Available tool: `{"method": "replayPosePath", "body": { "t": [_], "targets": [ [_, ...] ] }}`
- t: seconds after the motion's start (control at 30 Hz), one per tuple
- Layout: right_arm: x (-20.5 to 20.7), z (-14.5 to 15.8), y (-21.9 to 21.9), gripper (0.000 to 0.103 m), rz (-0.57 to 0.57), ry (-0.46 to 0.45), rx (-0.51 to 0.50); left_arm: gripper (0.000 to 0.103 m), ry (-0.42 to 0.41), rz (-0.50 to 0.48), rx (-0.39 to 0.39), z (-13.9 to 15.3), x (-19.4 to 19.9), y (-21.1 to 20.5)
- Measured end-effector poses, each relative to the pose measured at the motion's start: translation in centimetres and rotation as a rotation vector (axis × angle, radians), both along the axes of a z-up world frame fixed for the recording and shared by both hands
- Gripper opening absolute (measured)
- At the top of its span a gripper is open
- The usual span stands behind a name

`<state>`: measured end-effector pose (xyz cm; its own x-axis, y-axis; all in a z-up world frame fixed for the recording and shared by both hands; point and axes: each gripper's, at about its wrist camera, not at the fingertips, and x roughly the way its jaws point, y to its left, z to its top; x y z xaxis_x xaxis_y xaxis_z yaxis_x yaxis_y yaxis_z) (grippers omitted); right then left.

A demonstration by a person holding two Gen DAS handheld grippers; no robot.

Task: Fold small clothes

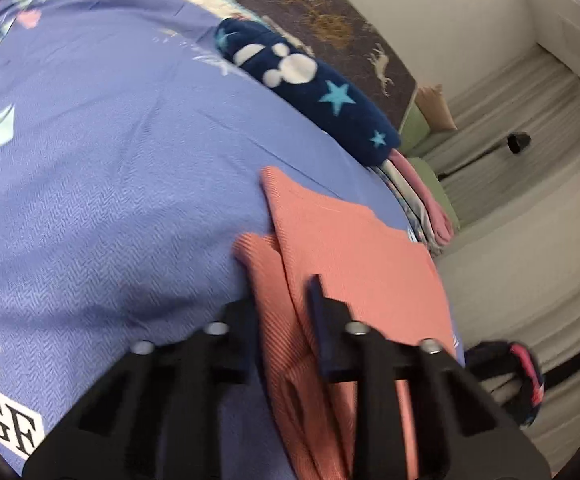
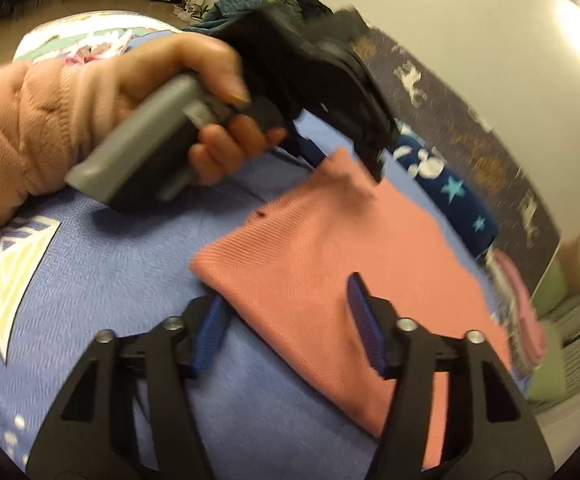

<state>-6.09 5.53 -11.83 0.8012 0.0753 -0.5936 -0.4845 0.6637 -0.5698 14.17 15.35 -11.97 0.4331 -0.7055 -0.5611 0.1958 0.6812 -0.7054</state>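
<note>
Salmon ribbed garment [image 2: 329,264] lies partly folded on the blue bedspread [image 2: 110,280], centre to lower right of the right wrist view, one corner pointing to upper centre under the left hand-held gripper [image 2: 373,160]. In the left wrist view the same garment [image 1: 349,248] runs from frame centre down to the bottom edge, and a raised fold of it [image 1: 278,320] sits between the left hand-held gripper [image 1: 286,300] fingers. Gap there is narrow and the cloth fills it, so I read the left as clamped on the fold, though motion blur makes pad contact hard to confirm. Right hand-held gripper [image 2: 290,320]: jaws apart, straddling the near edge of the garment, right finger [image 2: 365,320] over the cloth, left finger [image 2: 210,332] just off it on the bedspread; not pinching yet. Person's hand [image 2: 194,92] in a pink fleece sleeve [image 2: 22,128] holds the left tool at upper left. Risks, as I judge them: right closes with one finger off the fabric and grabs bedspread, or only the top layer, so the fold splits when lifted. Left grip is on a bunched ridge, so pulling could drag the whole piece skewed rather than fold it. Navy star-print cloth [image 2: 449,188] and the stacked clothes [image 1: 421,204] sit near at right; a wide sweep could knock them.
</note>
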Motion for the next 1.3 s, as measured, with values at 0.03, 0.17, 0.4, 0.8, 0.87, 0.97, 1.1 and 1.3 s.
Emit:
{"method": "replayPosePath", "body": {
  "t": [0.03,0.17,0.4,0.8,0.87,0.97,1.1,1.3],
  "targets": [
    [-0.3,-0.2,0.4,0.042,0.010,-0.015,-0.021,0.020,0.012,0.003,-0.013,0.0,0.3,0.0],
    [-0.2,-0.5,0.8,0.030,0.016,-0.017,-0.035,0.020,0.016,-0.014,0.009,0.4,0.9,-0.9],
    [0.2,0.6,-0.6,0.005,-0.015,0.013,0.067,0.016,0.010,-0.033,0.052,1.2,1.3,-2.4],
    [0.4,6.4,-8.1,0.005,-0.137,0.003,0.425,0.007,-0.044,0.011,0.112,6.5,1.4,-5.8],
    [0.4,6.9,-9.4,0.005,-0.162,0.007,0.465,0.007,-0.041,0.015,0.126,7.0,1.5,-6.7],
    [0.8,7.4,-12.0,0.005,-0.207,0.041,0.553,0.007,-0.046,0.016,0.158,8.1,1.5,-8.6],
    [0.9,7.9,-14.5,0.005,-0.233,0.055,0.634,0.007,-0.059,0.021,0.203,9.2,1.5,-10.7],
    [1.0,8.3,-18.3,0.005,-0.265,0.083,0.748,0.007,-0.065,0.008,0.242,10.3,1.5,-14.6]
  ]
}}
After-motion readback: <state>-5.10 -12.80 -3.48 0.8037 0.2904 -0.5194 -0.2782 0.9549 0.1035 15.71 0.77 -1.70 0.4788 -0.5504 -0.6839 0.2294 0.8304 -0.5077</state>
